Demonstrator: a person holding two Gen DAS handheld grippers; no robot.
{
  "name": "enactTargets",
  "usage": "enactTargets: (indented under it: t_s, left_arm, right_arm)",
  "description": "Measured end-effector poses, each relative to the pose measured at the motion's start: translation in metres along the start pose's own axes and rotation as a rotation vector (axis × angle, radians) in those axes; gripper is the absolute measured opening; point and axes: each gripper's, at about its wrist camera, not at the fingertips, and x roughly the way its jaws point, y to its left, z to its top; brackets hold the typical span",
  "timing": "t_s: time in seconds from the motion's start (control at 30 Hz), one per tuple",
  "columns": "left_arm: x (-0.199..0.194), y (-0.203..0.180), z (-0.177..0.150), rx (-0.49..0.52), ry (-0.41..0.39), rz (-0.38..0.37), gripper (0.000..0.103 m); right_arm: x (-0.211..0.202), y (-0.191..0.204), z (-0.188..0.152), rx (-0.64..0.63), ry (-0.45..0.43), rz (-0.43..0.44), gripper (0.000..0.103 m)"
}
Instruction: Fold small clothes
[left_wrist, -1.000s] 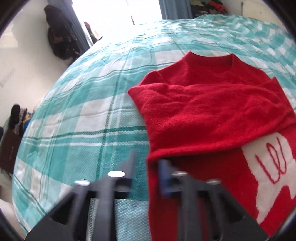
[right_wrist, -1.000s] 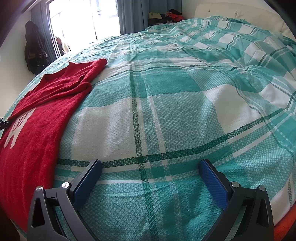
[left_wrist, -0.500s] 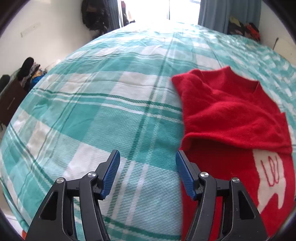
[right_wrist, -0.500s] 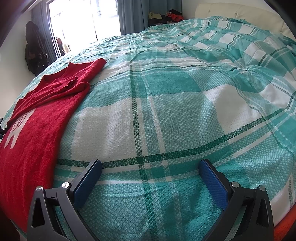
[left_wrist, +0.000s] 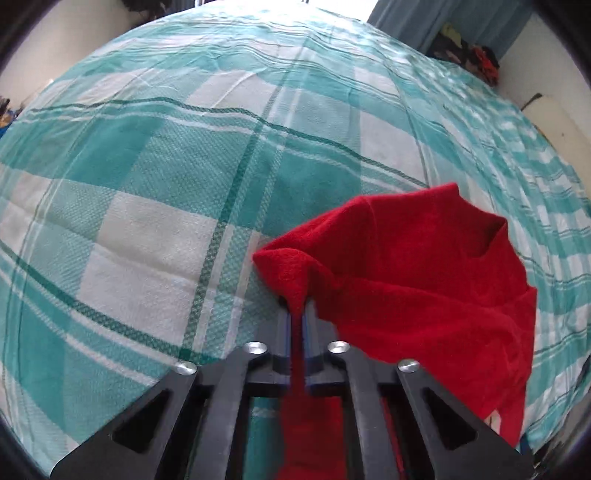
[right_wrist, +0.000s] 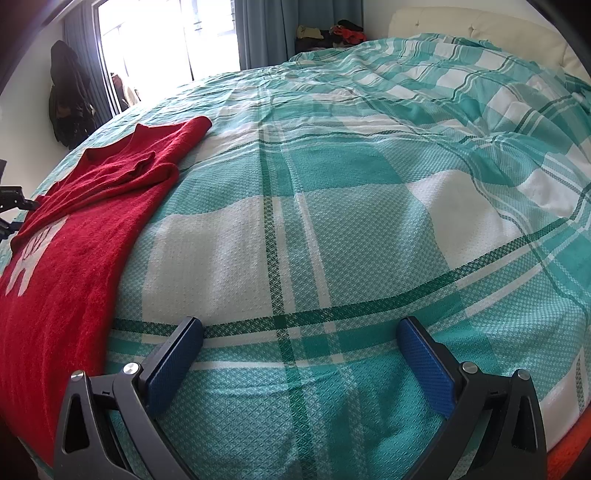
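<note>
Nearest the left wrist camera, the left claw (left_wrist: 296, 317) is clenched on a thin pinch of the red sweater (left_wrist: 417, 280), the knit bunching into a peak above its tips. The bite looks shallow, perhaps only an edge fold; a quick pull could let the knit slide out, or lift one layer and leave the others behind. Just beyond, the lifted part hangs in loose folds over the plaid bed (left_wrist: 155, 206), so the earlier fold may fall open and the crease go askew. In the right wrist view, the right claw (right_wrist: 299, 354) stands released and empty above bare bedcover, beside the sweater (right_wrist: 74, 258) but holding none of it. With that side unanchored, the whole garment could drag across the bed instead of folding. Farther off, its collar end lies flat near the window side.
</note>
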Motion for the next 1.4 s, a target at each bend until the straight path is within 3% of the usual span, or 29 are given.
enactTargets:
  t_s: [0.07, 0.2, 0.27, 0.3, 0.33, 0.37, 0.43, 0.47, 0.57, 0.63, 0.73, 0.77, 0.83, 0.9, 0.97, 1.0, 1.1, 1.17, 1.2, 1.3, 1.4]
  left_arm:
    - [-0.008, 0.000, 0.004, -0.001, -0.067, 0.043, 0.004]
    - [0.003, -0.014, -0.002, 0.120, -0.031, 0.129, 0.010]
    - [-0.003, -0.019, -0.007, 0.151, -0.032, 0.153, 0.029]
    - [-0.009, -0.017, -0.009, 0.135, -0.035, 0.138, 0.054]
    - [-0.019, -0.011, -0.014, 0.117, -0.053, 0.106, 0.067]
    - [-0.029, -0.008, -0.019, 0.110, -0.069, 0.073, 0.069]
    - [-0.038, -0.003, -0.032, 0.125, -0.053, 0.012, 0.069]
    - [-0.036, -0.004, -0.038, 0.153, -0.036, 0.015, 0.067]
    - [-0.021, -0.010, -0.063, 0.337, 0.017, 0.195, 0.034]
    - [-0.022, -0.005, -0.068, 0.362, 0.009, 0.254, 0.034]
    - [-0.035, 0.006, -0.062, 0.299, 0.016, 0.218, 0.034]
    - [-0.045, 0.006, -0.061, 0.280, -0.012, 0.196, 0.036]
    - [-0.066, 0.001, -0.063, 0.264, -0.089, 0.138, 0.054]
    - [-0.079, -0.013, -0.065, 0.271, -0.161, 0.107, 0.059]
    - [-0.075, -0.030, -0.069, 0.299, -0.171, 0.092, 0.060]
    - [-0.067, -0.037, -0.072, 0.318, -0.154, 0.106, 0.059]
    - [-0.023, -0.045, -0.090, 0.393, -0.032, 0.273, 0.060]
    - [-0.023, -0.039, -0.101, 0.386, -0.076, 0.273, 0.062]
    - [-0.027, -0.035, -0.102, 0.369, -0.079, 0.281, 0.067]
    - [-0.039, -0.026, -0.100, 0.321, -0.070, 0.267, 0.071]
    - [-0.059, -0.022, -0.107, 0.311, -0.097, 0.308, 0.071]
  right_arm:
    - [0.000, 0.000, 0.000, 0.001, -0.001, 0.001, 0.103]
    - [0.000, 0.000, 0.000, -0.001, 0.000, -0.002, 0.103]
    - [0.001, 0.000, 0.001, 0.000, 0.000, -0.002, 0.103]
    - [0.001, 0.000, 0.001, 0.000, 0.001, -0.002, 0.103]
    - [0.001, 0.000, 0.001, 0.000, 0.000, -0.002, 0.103]
    - [0.001, 0.000, 0.001, 0.000, 0.001, -0.001, 0.103]
    - [0.001, 0.000, 0.001, 0.000, 0.000, -0.001, 0.103]
    - [0.001, 0.000, 0.001, 0.000, 0.000, -0.002, 0.103]
    - [0.001, 0.000, 0.001, 0.000, -0.002, -0.003, 0.103]
    - [0.001, 0.000, 0.001, 0.000, -0.002, -0.002, 0.103]
    - [0.001, 0.000, 0.001, 0.000, -0.002, -0.003, 0.103]
    - [0.001, 0.000, 0.001, 0.000, -0.001, -0.003, 0.103]
    - [0.001, 0.000, 0.001, 0.000, -0.002, -0.003, 0.103]
    - [0.001, 0.000, 0.001, -0.001, -0.002, -0.004, 0.103]
    - [0.001, 0.000, 0.001, -0.001, -0.003, -0.004, 0.103]
    - [0.001, -0.001, 0.001, 0.000, -0.002, -0.003, 0.103]
    - [0.001, -0.001, 0.001, 0.000, -0.002, -0.002, 0.103]
    - [0.001, -0.001, 0.002, 0.001, -0.001, 0.000, 0.103]
    - [0.001, -0.001, 0.002, 0.001, 0.000, 0.001, 0.103]
    - [0.001, -0.001, 0.002, 0.001, 0.000, 0.000, 0.103]
    - [0.001, -0.001, 0.002, 0.002, 0.001, 0.001, 0.103]
